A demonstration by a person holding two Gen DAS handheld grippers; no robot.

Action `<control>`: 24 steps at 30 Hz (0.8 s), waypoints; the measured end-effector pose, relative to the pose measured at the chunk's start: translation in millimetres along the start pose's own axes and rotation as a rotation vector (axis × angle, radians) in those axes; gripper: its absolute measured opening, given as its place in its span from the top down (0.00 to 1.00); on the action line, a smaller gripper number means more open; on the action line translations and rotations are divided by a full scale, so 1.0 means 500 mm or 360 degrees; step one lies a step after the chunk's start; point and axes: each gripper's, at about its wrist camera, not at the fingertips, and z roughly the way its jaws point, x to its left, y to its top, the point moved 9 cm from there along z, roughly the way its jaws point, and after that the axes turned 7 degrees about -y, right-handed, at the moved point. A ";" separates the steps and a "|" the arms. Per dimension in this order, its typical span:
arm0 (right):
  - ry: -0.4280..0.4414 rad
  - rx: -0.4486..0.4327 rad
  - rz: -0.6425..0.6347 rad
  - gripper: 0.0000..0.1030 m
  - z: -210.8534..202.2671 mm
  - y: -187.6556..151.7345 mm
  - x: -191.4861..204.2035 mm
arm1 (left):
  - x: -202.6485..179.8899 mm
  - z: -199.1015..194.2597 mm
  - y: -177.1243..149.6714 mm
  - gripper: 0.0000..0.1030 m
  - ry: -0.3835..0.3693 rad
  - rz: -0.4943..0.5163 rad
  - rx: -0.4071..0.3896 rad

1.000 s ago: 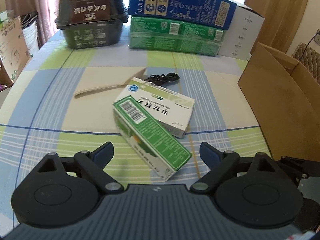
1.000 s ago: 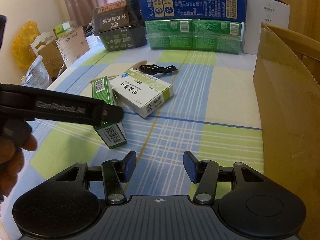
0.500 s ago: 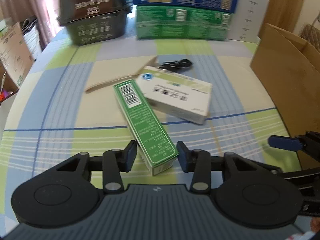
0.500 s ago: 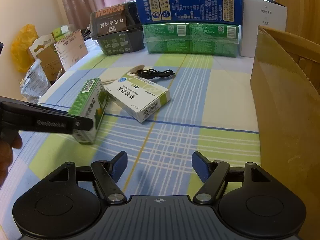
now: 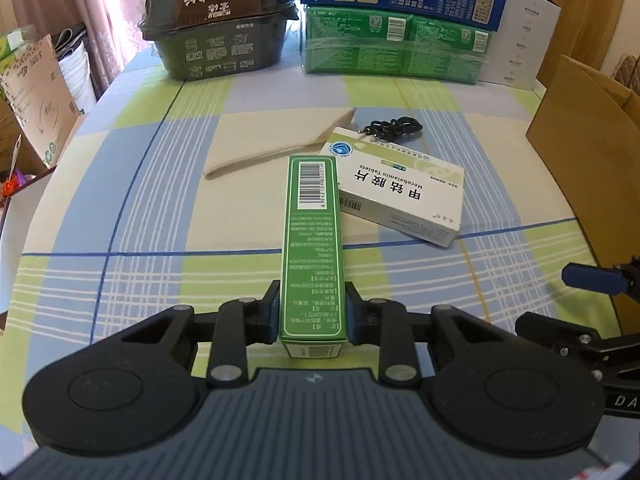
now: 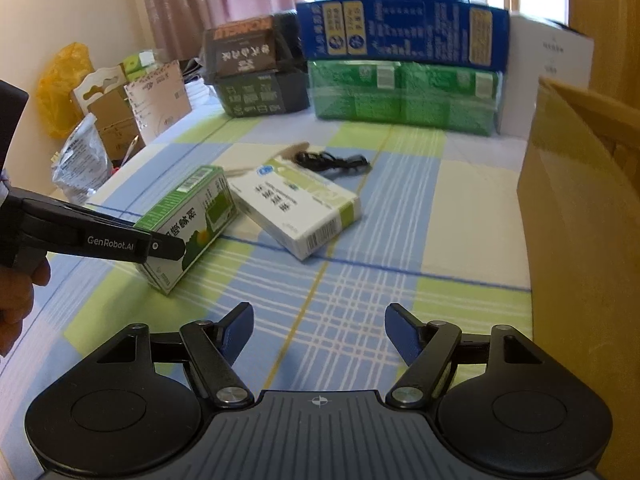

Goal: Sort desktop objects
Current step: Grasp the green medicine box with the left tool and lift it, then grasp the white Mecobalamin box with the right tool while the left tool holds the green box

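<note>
Left claw (image 5: 312,312): jaws closing, pads pressed on both long sides of a green box (image 5: 312,240) at its near end. Box is long and narrow, glossy green; a barcode on a white patch is seen at the far end, fine white print along the top face. It lies on the checked counter (image 5: 120,240), centre, its far end touching a white medicine box (image 5: 404,196) lying aslant to the right. A black cable (image 5: 394,126) is coiled just beyond. A brown cardboard carton (image 6: 580,216) stands at the right edge. Right claw (image 6: 319,332): spread wide, nothing between the pads, held above the cloth.
</note>
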 end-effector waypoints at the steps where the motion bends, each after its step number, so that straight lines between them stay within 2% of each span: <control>1: 0.0003 -0.0013 -0.0018 0.32 -0.001 0.008 0.007 | 0.004 -0.004 0.002 0.76 -0.0001 -0.0007 -0.0006; 6: 0.0008 -0.0046 -0.0192 0.32 0.015 0.048 0.048 | 0.027 -0.033 0.018 0.76 0.0011 -0.0044 -0.0067; 11: -0.0005 0.0049 -0.0355 0.32 0.063 0.088 0.066 | 0.054 -0.032 0.015 0.76 0.0031 -0.0066 -0.0069; 14: -0.0026 0.0092 -0.0522 0.32 0.096 0.120 0.075 | 0.070 -0.024 0.009 0.76 0.0039 -0.0098 -0.0064; 18: 0.0025 0.0176 -0.0680 0.32 0.147 0.133 0.077 | 0.084 -0.015 0.009 0.76 0.0022 -0.0140 -0.0074; 24: 0.0038 0.0281 -0.0762 0.30 0.207 0.132 0.071 | 0.093 -0.011 0.009 0.75 0.0031 -0.0137 -0.0061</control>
